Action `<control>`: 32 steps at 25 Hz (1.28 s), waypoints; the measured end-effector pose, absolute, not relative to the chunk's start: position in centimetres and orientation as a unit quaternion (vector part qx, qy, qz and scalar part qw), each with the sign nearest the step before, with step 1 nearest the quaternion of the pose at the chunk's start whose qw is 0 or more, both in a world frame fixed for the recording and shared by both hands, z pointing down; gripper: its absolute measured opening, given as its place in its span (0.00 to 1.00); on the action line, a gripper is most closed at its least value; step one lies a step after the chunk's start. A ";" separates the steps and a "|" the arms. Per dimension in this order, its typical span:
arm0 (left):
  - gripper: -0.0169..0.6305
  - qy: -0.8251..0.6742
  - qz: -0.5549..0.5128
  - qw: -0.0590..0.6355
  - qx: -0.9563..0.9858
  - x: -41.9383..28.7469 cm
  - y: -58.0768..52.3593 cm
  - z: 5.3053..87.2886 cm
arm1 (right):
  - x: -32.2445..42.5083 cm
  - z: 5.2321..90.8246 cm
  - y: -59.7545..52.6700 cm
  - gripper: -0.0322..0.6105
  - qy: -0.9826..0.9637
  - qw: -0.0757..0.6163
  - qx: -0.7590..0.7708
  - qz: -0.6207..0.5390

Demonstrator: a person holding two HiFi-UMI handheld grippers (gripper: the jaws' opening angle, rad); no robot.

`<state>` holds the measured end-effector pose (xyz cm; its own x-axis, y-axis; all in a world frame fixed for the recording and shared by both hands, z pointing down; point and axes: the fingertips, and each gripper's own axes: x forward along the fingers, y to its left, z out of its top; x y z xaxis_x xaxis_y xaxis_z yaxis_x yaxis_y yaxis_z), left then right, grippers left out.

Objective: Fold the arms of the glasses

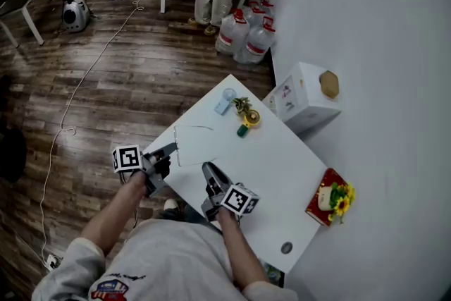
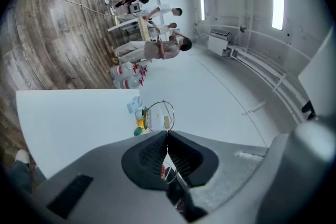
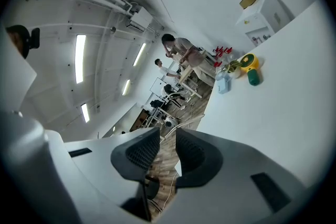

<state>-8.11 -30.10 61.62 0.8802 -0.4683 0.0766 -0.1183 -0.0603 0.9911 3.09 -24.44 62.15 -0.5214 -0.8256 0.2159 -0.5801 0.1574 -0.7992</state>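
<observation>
Left claw (image 2: 167, 134) clamped shut on wire glasses (image 2: 159, 116), lens loop poking past its tips. Right claw (image 3: 167, 134) part-open, empty. White box (image 3: 268, 18) far ahead: print unreadable.

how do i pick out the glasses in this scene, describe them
Find the white table beside the wall, then its left edge, where the left gripper is shut on the glasses. Unlike the yellow-and-green toy further along, they are only a thin wire outline with clear lenses.
</observation>
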 end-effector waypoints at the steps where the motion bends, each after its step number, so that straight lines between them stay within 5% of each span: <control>1: 0.04 -0.203 -0.134 0.654 0.717 -8.2 -29.9 61.6 | 2.8 62.1 -24.4 0.16 0.749 0.137 -0.469 -0.448; 8: 0.04 -0.184 -0.135 0.654 0.721 -8.4 -28.8 60.6 | 1.4 61.2 -25.3 0.05 0.759 0.131 -0.462 -0.439; 32: 0.04 -0.138 -0.104 0.639 0.749 -5.4 -26.8 60.4 | -2.0 61.3 -26.4 0.03 0.782 0.109 -0.424 -0.443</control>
<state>-5.42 -26.76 60.37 0.9405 -0.3392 0.0205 -0.0736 -0.1446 0.9867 -2.04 -26.43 61.32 -0.6174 -0.7594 0.2056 -0.5664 0.2478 -0.7860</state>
